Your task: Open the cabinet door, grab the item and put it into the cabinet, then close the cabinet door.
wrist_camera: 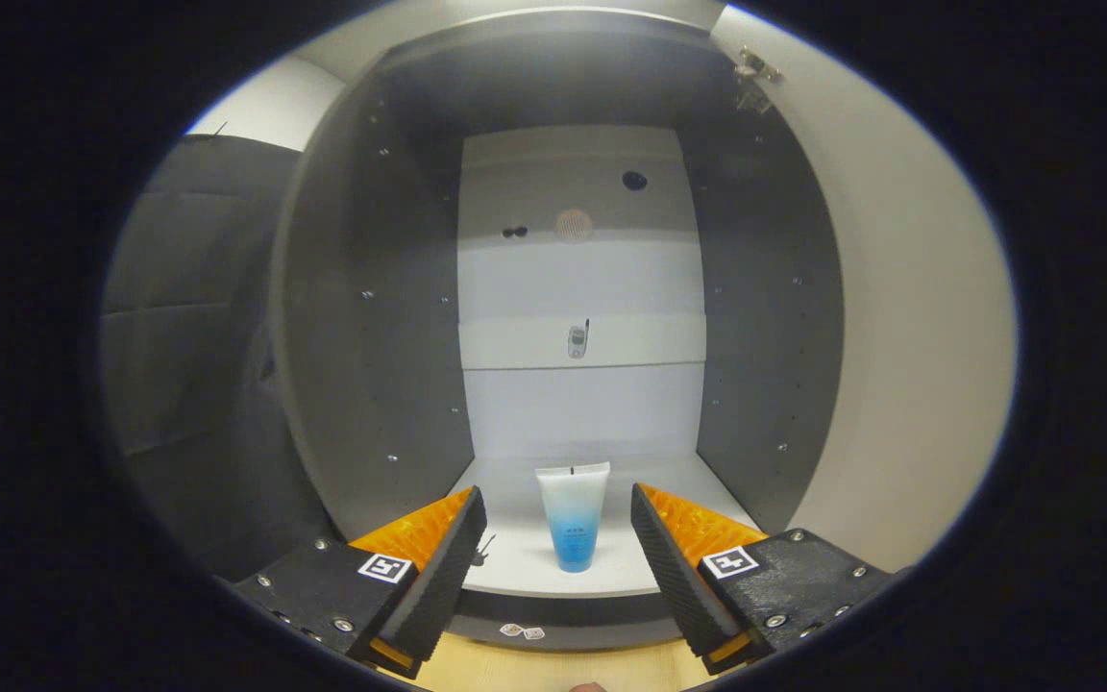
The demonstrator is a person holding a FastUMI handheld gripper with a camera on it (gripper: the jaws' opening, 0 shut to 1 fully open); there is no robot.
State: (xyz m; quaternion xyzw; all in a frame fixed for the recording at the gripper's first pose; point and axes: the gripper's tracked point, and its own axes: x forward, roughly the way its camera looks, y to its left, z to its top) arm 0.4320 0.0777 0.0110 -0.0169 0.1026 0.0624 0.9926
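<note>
Fingers spread and empty before the open cabinet, tube standing inside.

The gripper (558,538) has its fingers wide apart, touching nothing; seen between them and a little beyond, the blue-and-white tube (573,517) stands upright, wide end up, near the front edge of the cabinet's bottom shelf (515,562), about midway between the side walls. The cabinet (371,336) has dark side walls and a pale back panel. Its door (899,365) is swung open at the right.
</note>
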